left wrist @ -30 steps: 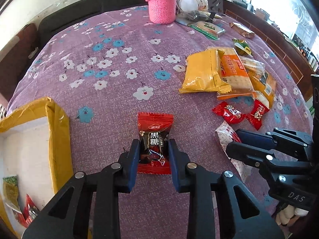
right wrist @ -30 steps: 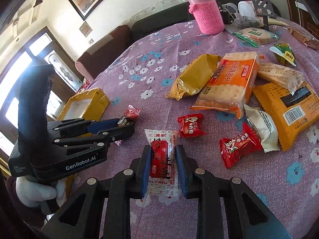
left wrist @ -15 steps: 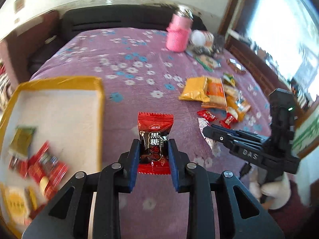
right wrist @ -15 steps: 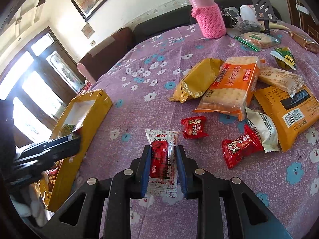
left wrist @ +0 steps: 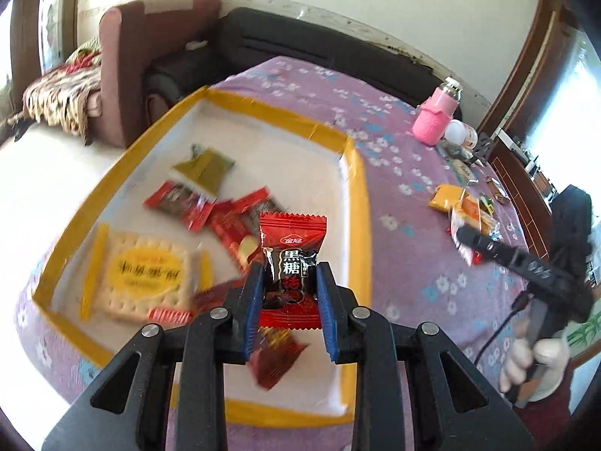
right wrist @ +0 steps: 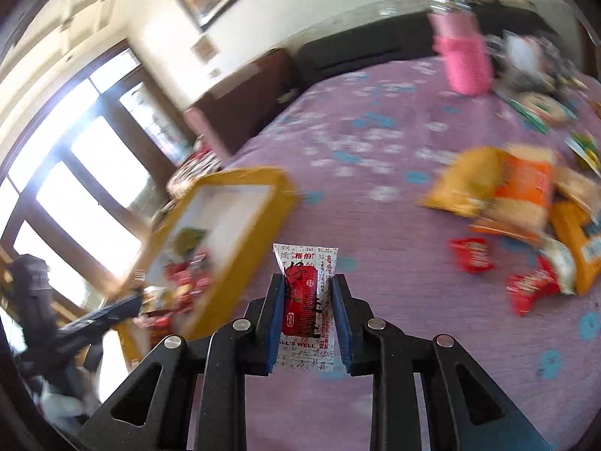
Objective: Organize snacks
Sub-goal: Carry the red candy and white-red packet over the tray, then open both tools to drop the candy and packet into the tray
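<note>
The left hand-held gripper (left wrist: 288,293) is clamped across the middle of a red-and-black wrapped candy (left wrist: 291,263), which hangs over the yellow-rimmed box (left wrist: 357,203) just below and ahead of it. The right hand-held gripper (right wrist: 306,312) pinches a white-and-red sachet (right wrist: 305,300) above the purple flowered cloth (right wrist: 375,143), with the box ahead to its left. Both look light, crinkly and slick, so mid-body pinches suit them; the sealed end fins would likely slip.

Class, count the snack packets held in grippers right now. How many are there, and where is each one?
2. A red-and-black candy packet is pinched in the left gripper above the yellow-rimmed box. A white-and-red sachet is pinched in the right gripper over the purple tablecloth.
</note>
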Motion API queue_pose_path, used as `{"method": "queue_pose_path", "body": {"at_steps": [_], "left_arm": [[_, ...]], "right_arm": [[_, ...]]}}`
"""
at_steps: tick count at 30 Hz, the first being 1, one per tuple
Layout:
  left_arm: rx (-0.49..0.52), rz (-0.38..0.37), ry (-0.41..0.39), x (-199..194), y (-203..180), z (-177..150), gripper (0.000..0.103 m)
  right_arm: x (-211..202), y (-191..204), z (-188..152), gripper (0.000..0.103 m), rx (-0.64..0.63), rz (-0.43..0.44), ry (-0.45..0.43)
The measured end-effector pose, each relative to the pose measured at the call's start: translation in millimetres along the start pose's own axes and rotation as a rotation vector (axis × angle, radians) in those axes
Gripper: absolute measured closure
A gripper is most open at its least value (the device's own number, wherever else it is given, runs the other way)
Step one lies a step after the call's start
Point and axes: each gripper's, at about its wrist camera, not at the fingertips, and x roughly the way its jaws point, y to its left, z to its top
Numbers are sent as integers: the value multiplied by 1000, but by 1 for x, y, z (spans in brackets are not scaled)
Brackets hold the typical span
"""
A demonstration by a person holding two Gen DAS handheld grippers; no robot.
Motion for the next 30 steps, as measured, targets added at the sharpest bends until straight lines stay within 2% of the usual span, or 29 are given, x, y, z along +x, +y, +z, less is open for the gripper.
{"method": "queue_pose_path", "body": {"at_steps": [6,8,15,20,23,27,30], "left_arm": [[-31,-15,13,2,20,-15,78],[-34,9,9,0,27,-15,78],[-70,24,1,-2,53,-20,77],[-81,-1,-12,-4,56,-20,76],[-93,-4,-18,-7,57,-19,66],[-100,18,-34,-14,54,-18,56],[-85,110,-40,-20,44,-14,43]], "right_arm": [[35,86,1,78,-164,37,79],[54,110,-2,78,-211,29,112],[98,136,-14,78,-251,-6,192],[122,145,-18,74,-302,-85,222],[126,145,-21,72,-301,-93,226],[111,143,-18,60,-276,-63,186],[89,139,-14,57,-268,-57,137]]}}
